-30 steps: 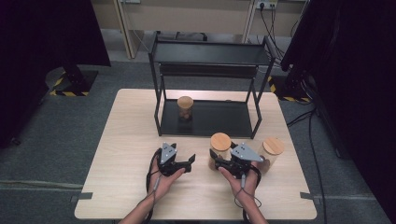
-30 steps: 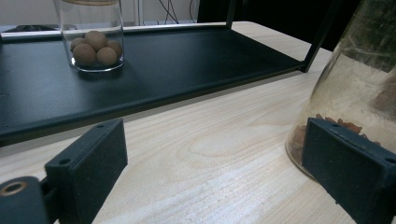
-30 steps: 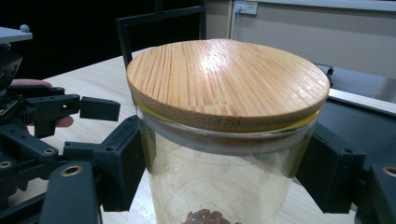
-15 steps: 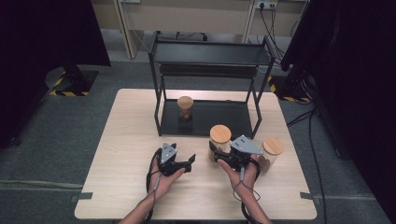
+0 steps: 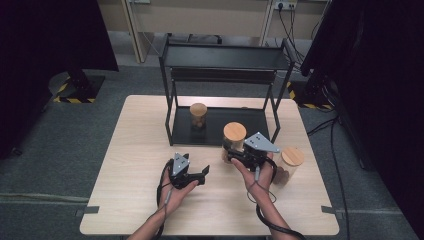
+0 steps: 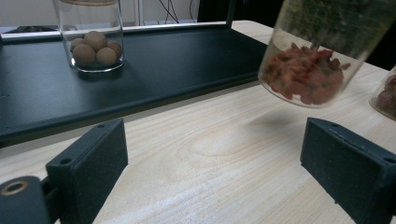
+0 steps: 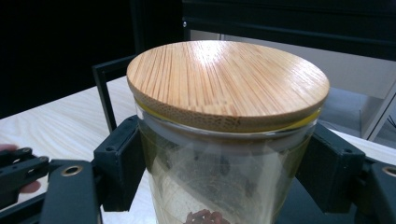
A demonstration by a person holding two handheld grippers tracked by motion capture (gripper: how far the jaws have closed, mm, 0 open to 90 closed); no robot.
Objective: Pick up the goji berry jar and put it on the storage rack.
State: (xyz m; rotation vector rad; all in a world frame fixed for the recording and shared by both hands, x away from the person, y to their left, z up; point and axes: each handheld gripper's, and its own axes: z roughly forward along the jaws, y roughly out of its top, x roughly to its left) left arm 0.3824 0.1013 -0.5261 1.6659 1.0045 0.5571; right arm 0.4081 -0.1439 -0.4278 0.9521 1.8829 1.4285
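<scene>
Clear glossy glass jar (image 7: 219,186) with smooth bamboo-wood lid (image 7: 227,81); matt black metal rack (image 5: 225,55); pale wood-grain table (image 5: 135,150)

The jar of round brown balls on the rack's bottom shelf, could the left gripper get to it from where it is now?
Probably yes. The left gripper is open and holds nothing, and bare table lies between it and the jar of brown balls. The rack is open at the front; the lifted jar hangs off to the side.

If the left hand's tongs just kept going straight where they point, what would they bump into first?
Probably the front edge of the black shelf. The open left tongs point across bare table at it. The lifted jar of red bits hangs to one side, likely out of line; depth is unclear.
</scene>
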